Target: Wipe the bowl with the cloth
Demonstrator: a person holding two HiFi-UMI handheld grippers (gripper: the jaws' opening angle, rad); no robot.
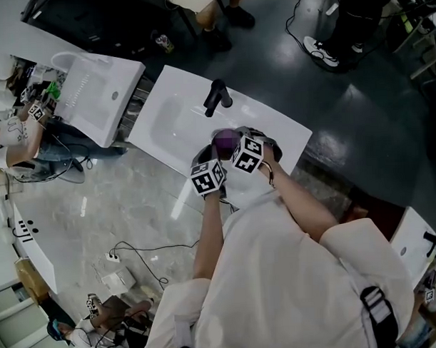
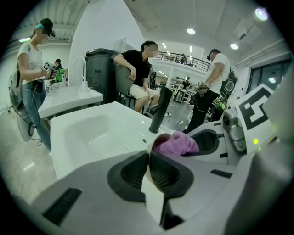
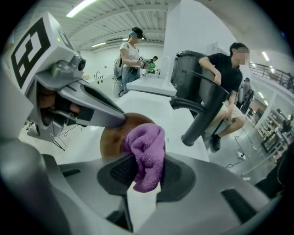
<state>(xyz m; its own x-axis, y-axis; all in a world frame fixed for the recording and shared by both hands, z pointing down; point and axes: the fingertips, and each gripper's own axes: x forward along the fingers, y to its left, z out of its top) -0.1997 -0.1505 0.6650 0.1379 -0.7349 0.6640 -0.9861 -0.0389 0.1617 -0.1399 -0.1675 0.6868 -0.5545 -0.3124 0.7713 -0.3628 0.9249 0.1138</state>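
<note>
**Cloth and bowl meet over the sink**

Nearest, in the right gripper view, the right gripper [image 3: 146, 165] has its jaws pinched on a bunched purple cloth [image 3: 146, 144], which stands up out of the pads and hangs a little below them. Just past it the cloth lies against a brown bowl [image 3: 110, 140]. Only part of the bowl's round shows, so I cannot tell whether the cloth touches the inside or the rim.

The left gripper [image 2: 149, 158] comes in from the other side. Its jaws are pressed almost together on the bowl's thin brown edge (a narrow brown sliver shows between the pads), and its tip reaches the bowl in the right gripper view too.

Both tools sit over the white sink [image 2: 87, 133], on the side right of the basin. The black faucet [image 2: 161, 110] stands upright just behind the bowl.

Farther back, a second white sink [image 2: 69, 98] stands to the left, with a standing person in a cap [image 2: 32, 64] beside it. A seated person in a black shirt [image 2: 135, 69] is behind the faucet, and another person in a white shirt [image 2: 216, 78] stands off to the right.
</note>
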